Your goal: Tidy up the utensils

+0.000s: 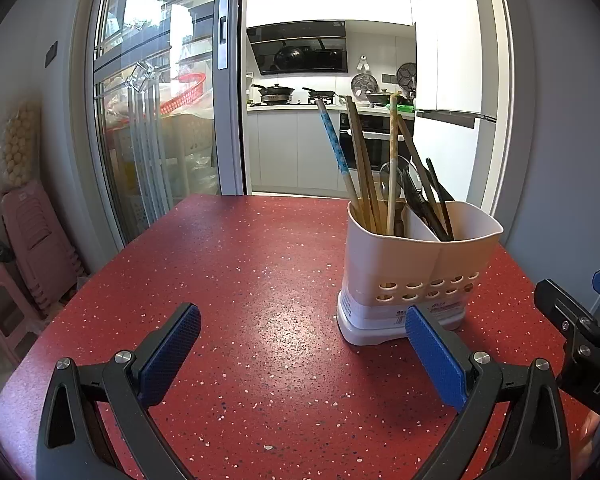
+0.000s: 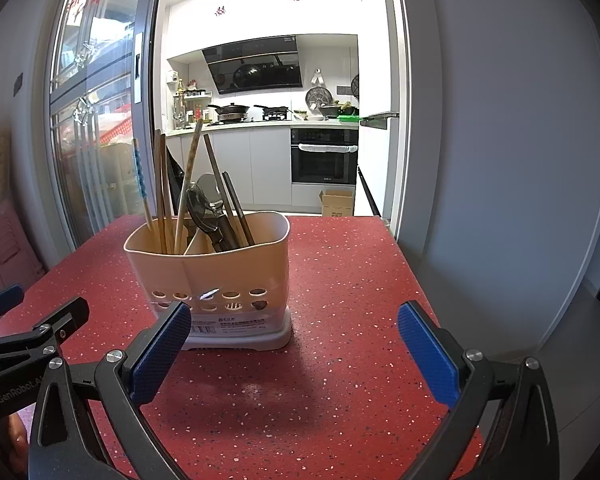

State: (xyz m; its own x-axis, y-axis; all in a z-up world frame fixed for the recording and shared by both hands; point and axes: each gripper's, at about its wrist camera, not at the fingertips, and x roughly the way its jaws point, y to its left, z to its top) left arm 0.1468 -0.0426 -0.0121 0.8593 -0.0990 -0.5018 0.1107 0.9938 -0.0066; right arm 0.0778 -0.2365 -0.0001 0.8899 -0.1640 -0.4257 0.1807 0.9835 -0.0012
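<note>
While both grippers hover low over the red speckled surface (image 1: 240,280), each has its jaws spread wide with nothing between them. The left gripper (image 1: 302,354) sits near the surface's near edge, and the right gripper (image 2: 294,354) is just beside it. The cream utensil holder (image 2: 212,268) stands upright toward the far right corner, apart from both grippers. Its left compartment holds chopsticks (image 1: 362,160), among them a blue-patterned one (image 1: 336,148); its right compartment holds dark-handled utensils (image 2: 216,220) and a metal spoon (image 2: 209,188).
</note>
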